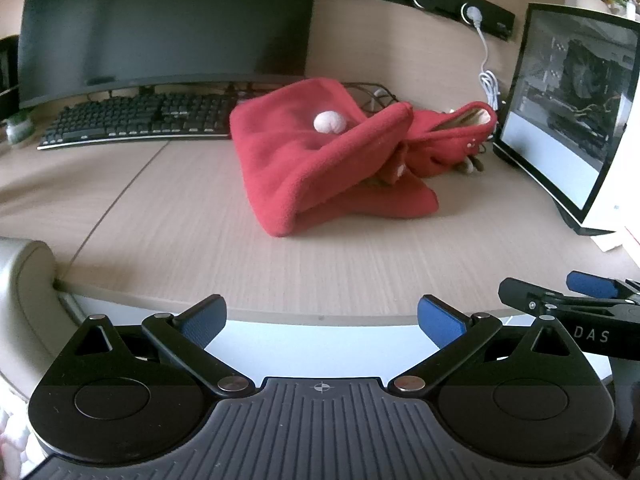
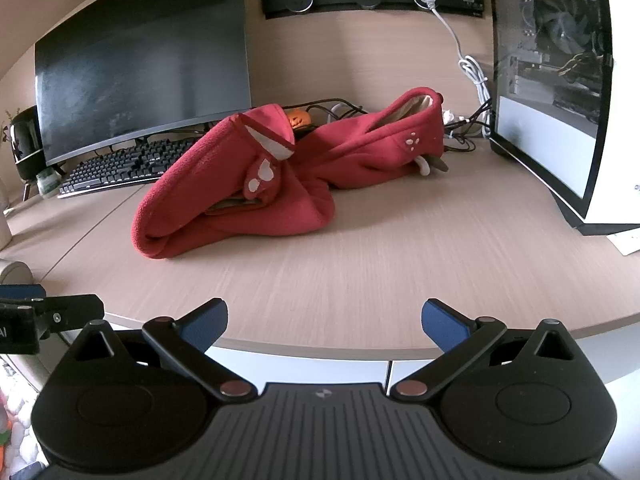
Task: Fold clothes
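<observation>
A red fleece garment (image 1: 320,160) lies crumpled on the wooden desk (image 1: 200,220), with a white pompom (image 1: 329,121) on top and a cream-lined hood to its right. It also shows in the right wrist view (image 2: 256,196), with white paw prints. My left gripper (image 1: 322,316) is open and empty, held at the desk's front edge, well short of the garment. My right gripper (image 2: 324,320) is open and empty, also at the front edge; it shows at the right of the left wrist view (image 1: 560,296).
A black keyboard (image 1: 136,120) and a dark monitor (image 1: 168,24) stand behind the garment on the left. A PC case with a glass side (image 1: 568,112) stands on the right. White and black cables (image 2: 472,80) lie behind. A chair armrest (image 1: 24,280) is at left.
</observation>
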A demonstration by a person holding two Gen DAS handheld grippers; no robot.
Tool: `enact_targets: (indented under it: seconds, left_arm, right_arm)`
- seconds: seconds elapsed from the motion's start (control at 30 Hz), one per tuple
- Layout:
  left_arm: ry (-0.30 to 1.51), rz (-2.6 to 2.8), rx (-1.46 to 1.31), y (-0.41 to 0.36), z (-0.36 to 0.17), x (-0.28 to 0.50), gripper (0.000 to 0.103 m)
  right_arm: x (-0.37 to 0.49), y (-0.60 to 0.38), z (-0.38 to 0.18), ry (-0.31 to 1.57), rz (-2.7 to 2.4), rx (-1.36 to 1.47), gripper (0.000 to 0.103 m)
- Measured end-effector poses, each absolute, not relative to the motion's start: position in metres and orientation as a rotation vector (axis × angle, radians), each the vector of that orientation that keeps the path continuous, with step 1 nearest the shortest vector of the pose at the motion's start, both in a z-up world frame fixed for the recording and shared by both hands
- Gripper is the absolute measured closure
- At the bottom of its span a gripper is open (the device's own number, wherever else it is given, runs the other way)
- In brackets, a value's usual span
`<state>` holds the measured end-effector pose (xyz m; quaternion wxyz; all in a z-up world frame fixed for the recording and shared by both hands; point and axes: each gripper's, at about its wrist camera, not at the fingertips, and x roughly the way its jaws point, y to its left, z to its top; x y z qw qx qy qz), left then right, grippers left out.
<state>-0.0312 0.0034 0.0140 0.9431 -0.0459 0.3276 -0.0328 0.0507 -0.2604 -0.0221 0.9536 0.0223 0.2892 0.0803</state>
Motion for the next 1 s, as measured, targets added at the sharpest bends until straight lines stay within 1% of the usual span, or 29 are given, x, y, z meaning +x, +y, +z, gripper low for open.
enact_targets:
  seconds: [0.53, 1.0]
  left_arm:
    - [0.660, -0.054, -0.041, -0.003, 0.014, -0.027, 0.000]
    - [0.676, -0.090, 0.128, -0.004, 0.009, 0.011, 0.000]
  right_arm:
    - [0.059, -0.269, -0.022, 0.596, 0.144, 0.050, 0.000]
    - [0.094, -0.267, -0.023, 0.649, 0.058, 0.095, 0.000]
